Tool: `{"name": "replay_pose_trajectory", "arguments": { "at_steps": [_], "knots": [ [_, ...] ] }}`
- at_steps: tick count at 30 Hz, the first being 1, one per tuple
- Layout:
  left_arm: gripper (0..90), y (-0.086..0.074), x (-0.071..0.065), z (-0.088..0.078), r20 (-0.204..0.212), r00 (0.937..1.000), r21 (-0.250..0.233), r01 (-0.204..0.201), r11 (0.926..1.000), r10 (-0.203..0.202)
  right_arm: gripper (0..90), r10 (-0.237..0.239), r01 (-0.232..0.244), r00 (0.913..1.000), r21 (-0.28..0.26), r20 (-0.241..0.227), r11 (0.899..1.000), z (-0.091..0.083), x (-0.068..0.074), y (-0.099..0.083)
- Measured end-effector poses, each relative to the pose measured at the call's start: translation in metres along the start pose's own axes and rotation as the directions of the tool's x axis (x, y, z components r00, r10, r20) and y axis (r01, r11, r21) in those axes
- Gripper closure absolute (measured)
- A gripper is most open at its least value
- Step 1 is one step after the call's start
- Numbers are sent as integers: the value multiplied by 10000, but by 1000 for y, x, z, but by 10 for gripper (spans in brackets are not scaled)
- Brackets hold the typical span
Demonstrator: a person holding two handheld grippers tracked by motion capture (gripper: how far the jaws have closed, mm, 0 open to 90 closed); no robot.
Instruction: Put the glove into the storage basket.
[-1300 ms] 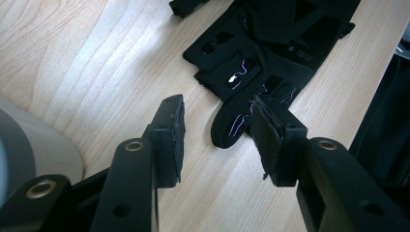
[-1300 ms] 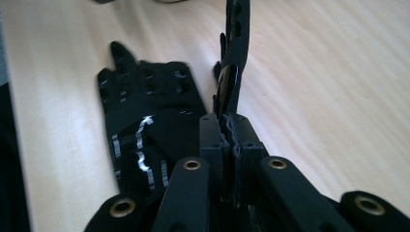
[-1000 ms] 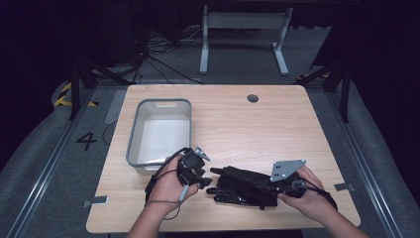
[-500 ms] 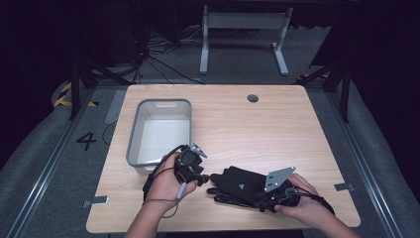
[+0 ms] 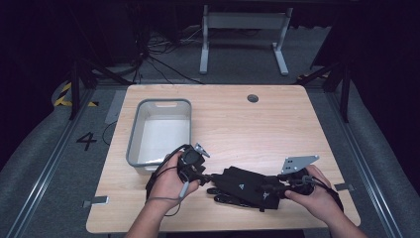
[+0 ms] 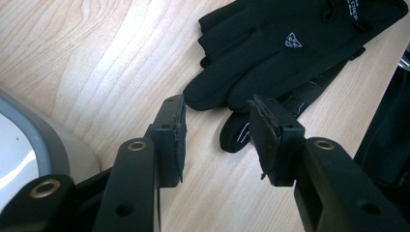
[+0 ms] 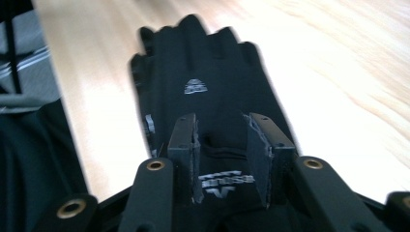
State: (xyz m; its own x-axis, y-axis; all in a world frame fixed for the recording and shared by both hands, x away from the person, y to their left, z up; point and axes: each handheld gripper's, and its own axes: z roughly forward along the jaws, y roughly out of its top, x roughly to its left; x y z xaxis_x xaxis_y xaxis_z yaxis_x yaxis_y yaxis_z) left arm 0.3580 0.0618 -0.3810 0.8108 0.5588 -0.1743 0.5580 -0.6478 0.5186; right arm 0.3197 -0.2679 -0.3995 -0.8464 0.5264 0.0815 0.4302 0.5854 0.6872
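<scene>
Black gloves near the tabletop's front edge, a gripper at each end

The gloves (image 5: 247, 187) lie stacked flat on the wooden tabletop (image 5: 277, 124) close to its front edge, about midway along it; in the left gripper view a lower glove's fingers (image 6: 241, 135) poke out from under the top one. The left gripper (image 6: 217, 130) sits at the fingertip end with its jaws partly apart — one fingertip of the top glove lies between them, the pads not pressing on it. The right gripper (image 7: 221, 145) is over the cuff end; its jaws have just been opening and now stand apart over the cuff fabric, gripping nothing. A grey bin (image 5: 136, 131) stands towards the tabletop's left edge, just beyond the left gripper.
</scene>
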Motion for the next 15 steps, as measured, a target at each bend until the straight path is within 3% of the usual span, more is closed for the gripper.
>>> {"name": "replay_pose_trajectory", "arguments": {
  "at_steps": [1, 5, 10, 15],
  "knots": [
    [575, 0, 1, 1, -24, 10000, 33, 22, 10000, -22, 638, 284, -282, 9995, -108, 142, 9995, -3, -4, -1],
    [569, 1, 3, 3, -43, 10000, 55, 49, 10000, -49, 627, 491, -486, 9980, -145, 395, 9987, -7, -8, -2],
    [587, 1, 4, 5, 218, 9997, 84, 88, 9999, -90, 618, 791, -791, 9932, -31, 851, 9969, -12, -21, -7],
    [587, 2, 6, 8, 233, 9997, 144, 88, 9999, -91, 611, 1183, -1213, 9853, 166, 1232, 9925, -16, -34, -14]
  ]
}}
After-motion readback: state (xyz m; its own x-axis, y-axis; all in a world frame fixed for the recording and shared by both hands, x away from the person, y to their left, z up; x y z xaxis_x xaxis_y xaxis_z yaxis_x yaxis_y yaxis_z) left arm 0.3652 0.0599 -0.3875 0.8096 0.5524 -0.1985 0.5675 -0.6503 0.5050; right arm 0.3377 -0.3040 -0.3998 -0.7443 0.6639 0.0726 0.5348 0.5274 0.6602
